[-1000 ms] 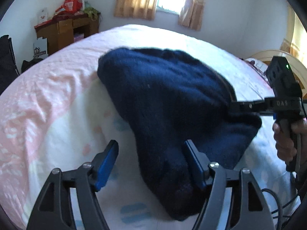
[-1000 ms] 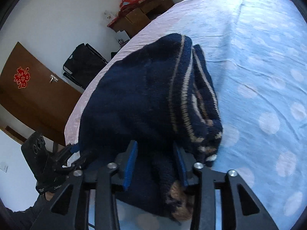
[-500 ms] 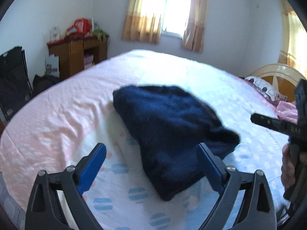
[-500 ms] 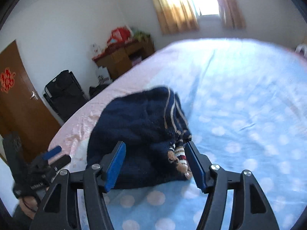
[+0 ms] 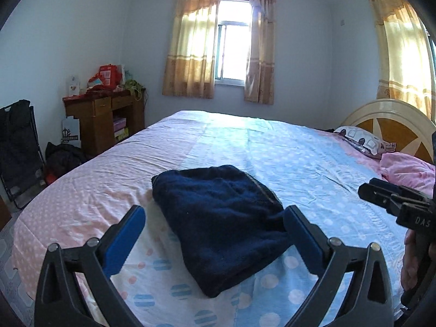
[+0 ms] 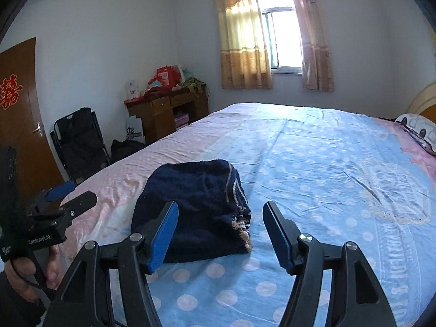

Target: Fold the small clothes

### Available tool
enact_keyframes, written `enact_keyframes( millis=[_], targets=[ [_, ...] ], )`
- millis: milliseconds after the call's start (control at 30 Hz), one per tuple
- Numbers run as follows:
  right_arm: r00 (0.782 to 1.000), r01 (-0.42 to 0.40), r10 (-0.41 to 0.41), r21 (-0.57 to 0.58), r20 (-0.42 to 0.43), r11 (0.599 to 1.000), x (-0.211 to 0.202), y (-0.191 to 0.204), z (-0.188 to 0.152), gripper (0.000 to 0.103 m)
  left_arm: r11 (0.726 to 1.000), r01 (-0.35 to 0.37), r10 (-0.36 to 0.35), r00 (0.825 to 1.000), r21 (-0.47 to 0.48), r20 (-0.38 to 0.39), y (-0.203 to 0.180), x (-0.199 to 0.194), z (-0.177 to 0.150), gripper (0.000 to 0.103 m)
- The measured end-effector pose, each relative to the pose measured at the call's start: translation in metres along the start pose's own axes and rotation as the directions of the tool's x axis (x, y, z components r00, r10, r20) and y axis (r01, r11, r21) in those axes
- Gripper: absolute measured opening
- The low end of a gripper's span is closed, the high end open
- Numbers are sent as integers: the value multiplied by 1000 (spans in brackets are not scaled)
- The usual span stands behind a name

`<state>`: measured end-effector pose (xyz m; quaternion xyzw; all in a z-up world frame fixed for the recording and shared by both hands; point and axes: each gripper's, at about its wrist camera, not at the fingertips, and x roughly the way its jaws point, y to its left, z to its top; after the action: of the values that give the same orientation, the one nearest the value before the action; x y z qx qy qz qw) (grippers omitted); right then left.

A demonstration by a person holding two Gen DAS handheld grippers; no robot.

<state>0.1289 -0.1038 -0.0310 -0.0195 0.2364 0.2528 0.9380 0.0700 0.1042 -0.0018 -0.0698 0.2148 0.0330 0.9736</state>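
A folded navy blue knit garment (image 5: 220, 223) lies on the bed near its front edge; in the right wrist view (image 6: 199, 204) its tan-striped hems show at the right side. My left gripper (image 5: 214, 227) is open and empty, held back above the bed in front of the garment. My right gripper (image 6: 220, 224) is open and empty, also pulled back and off the garment. Each gripper shows in the other's view: the right one (image 5: 381, 196) at the right, the left one (image 6: 68, 196) at the left.
The bed (image 5: 313, 163) has a pink and blue dotted sheet. A pillow (image 5: 362, 141), pink bedding (image 5: 406, 169) and the headboard (image 5: 387, 122) are at the right. A wooden desk (image 5: 103, 120) and a black folding chair (image 5: 19, 150) stand at the left wall.
Both grippers let go of the garment, opened wide and pulled up and back from it. The garment now lies folded on the bed.
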Motion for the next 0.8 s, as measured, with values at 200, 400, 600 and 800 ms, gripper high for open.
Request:
enact_keyframes(
  millis=[200,400,600,800],
  targets=[
    [1000,20,-20,-5,15,1000,-6,5,-1,66,1000,-6,6,1000,-23,-3,1,-3,-2,103],
    [1000,15,-15,1,4,1000,-5,6,-4,66,1000,-8,8,1000,-22,0,1,-4,-2,103],
    [1000,13,-13,-3,6,1000,-8,7,-5,66,1000,-7,6,1000,-19,-5,1,-4,-2,103],
    [1000,7,-7,-4,-1,1000,-8,8,-6,66,1000,-6,6,1000,-20,-5,1,-4,-2,103]
  ],
)
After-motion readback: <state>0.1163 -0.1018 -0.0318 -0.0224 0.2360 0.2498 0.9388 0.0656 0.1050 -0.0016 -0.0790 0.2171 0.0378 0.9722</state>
